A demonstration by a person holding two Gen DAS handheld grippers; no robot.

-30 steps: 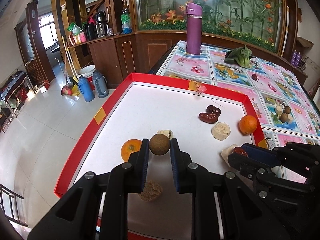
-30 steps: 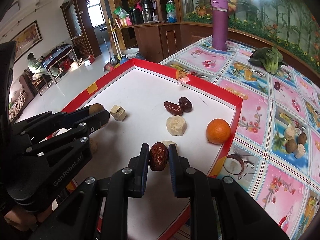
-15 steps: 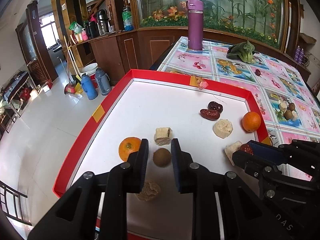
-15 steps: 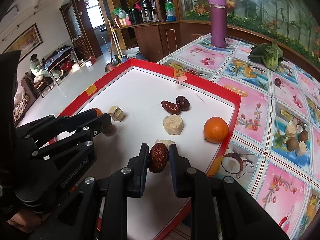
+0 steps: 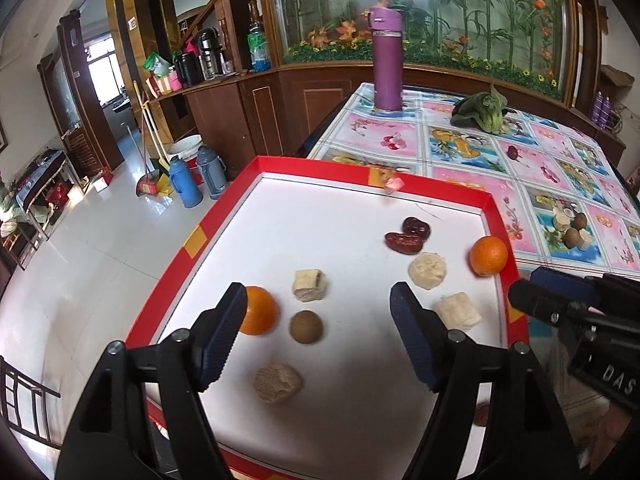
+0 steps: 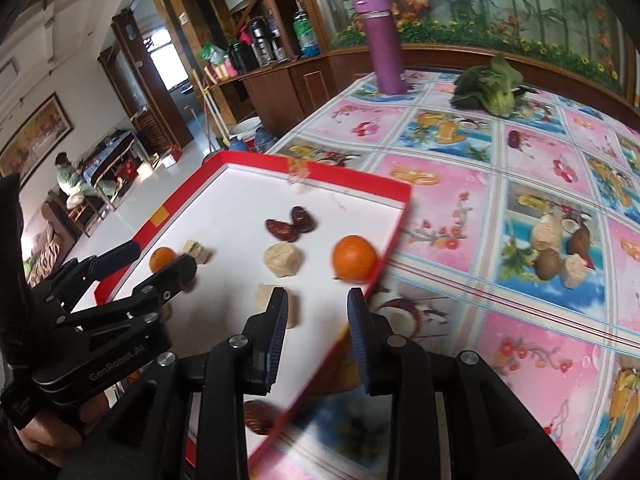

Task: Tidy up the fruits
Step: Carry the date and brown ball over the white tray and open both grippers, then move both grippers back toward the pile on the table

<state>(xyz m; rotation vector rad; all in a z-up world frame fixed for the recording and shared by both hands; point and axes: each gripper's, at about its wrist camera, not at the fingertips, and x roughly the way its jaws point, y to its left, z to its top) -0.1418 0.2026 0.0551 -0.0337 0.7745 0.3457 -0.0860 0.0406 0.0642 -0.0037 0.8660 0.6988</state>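
A white tray with a red rim [image 5: 192,240] holds the fruit. My left gripper [image 5: 318,294] is open wide above a round brown fruit [image 5: 306,327], which lies free on the tray beside an orange [image 5: 258,310]. Banana chunks [image 5: 309,285] [image 5: 277,383] lie near it. My right gripper [image 6: 317,294] is open over the tray's right rim [image 6: 360,184], with nothing between its fingers. A red date [image 6: 258,416] lies on the tray under its left finger. Two more dates [image 6: 290,224], a banana chunk [image 6: 282,260] and a second orange [image 6: 354,258] lie further back.
A flowered tablecloth [image 6: 520,184] spreads to the right, with a small cluster of fruit pieces [image 6: 560,256] on it. A purple bottle [image 5: 386,60] and leafy greens [image 5: 482,112] stand at the far end. Left of the tray is a drop to the tiled floor [image 5: 80,248].
Both grippers have opened. The brown fruit left my left gripper and rests on the tray. The date left my right gripper, which has swung right over the rim.
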